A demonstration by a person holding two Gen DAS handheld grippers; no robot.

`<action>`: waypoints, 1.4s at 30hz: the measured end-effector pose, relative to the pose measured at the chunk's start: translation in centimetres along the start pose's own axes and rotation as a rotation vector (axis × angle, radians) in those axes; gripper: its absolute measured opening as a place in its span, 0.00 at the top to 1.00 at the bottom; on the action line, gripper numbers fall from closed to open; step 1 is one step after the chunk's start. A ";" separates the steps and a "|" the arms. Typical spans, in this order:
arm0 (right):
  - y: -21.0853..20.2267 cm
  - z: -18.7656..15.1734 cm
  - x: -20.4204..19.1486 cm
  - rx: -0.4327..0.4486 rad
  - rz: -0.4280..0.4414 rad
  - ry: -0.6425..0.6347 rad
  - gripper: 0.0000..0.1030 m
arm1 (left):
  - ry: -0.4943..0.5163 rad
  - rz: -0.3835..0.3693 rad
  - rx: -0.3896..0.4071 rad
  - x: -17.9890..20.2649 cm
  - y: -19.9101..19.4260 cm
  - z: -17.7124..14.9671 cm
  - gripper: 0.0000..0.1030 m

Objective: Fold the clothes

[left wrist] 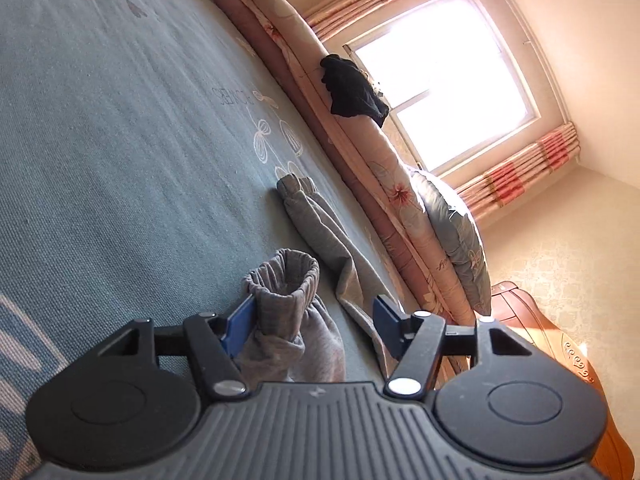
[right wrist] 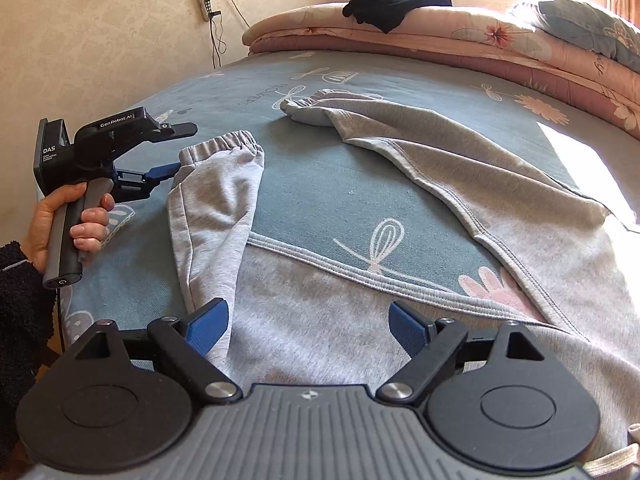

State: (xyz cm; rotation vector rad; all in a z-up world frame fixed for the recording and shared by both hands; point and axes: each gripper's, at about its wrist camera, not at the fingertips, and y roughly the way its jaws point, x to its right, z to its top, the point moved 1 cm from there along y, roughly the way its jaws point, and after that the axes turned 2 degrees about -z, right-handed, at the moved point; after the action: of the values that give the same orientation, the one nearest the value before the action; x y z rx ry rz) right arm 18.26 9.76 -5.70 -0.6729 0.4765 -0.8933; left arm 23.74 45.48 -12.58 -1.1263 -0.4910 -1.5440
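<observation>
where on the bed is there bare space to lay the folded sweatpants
Free: the bedsheet wedge between the two sweatpants legs, and the stretch beyond the far cuff toward the stacked quilts. Crowded: the near edge, under the pants' body.

Bed (right wrist: 320, 184): bare sheet is left between the two legs of the sweatpants (right wrist: 440, 168), and toward the wall. Far edge is blocked by stacked quilts (right wrist: 440, 40), topped by a dark garment (right wrist: 396, 4) and pillow (right wrist: 592, 24). Left cuff (left wrist: 280, 280) is flanked by the left claw (left wrist: 316, 320).
</observation>
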 end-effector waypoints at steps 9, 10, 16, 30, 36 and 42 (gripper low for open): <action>0.0 -0.6 -0.1 -0.013 -0.009 -0.005 0.10 | 0.008 0.020 -0.073 -0.9 3.0 0.6 0.39; -0.1 -0.6 -0.1 -0.012 -0.016 -0.012 0.10 | 0.023 0.036 -0.062 -0.9 2.8 0.7 0.39; 0.0 -1.0 0.2 -0.024 -0.036 -0.011 0.08 | 0.227 0.160 -0.084 0.8 2.6 0.1 0.37; -0.2 -1.2 -0.7 -0.019 -0.073 -0.081 0.08 | 0.246 0.213 0.060 3.7 -3.1 1.0 0.90; -0.4 -1.1 -0.7 -0.011 -0.069 -0.074 0.08 | 0.231 0.294 0.126 4.5 -8.8 2.5 0.90; -0.6 -1.0 -0.5 -0.001 -0.069 -0.071 0.05 | 0.214 0.421 0.232 4.4 -15.6 2.7 0.90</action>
State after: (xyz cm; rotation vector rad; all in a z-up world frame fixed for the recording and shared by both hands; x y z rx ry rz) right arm 17.00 9.61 -5.88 -0.7233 0.3917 -0.9311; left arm 10.80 50.08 -3.61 -0.8115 -0.2581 -1.1866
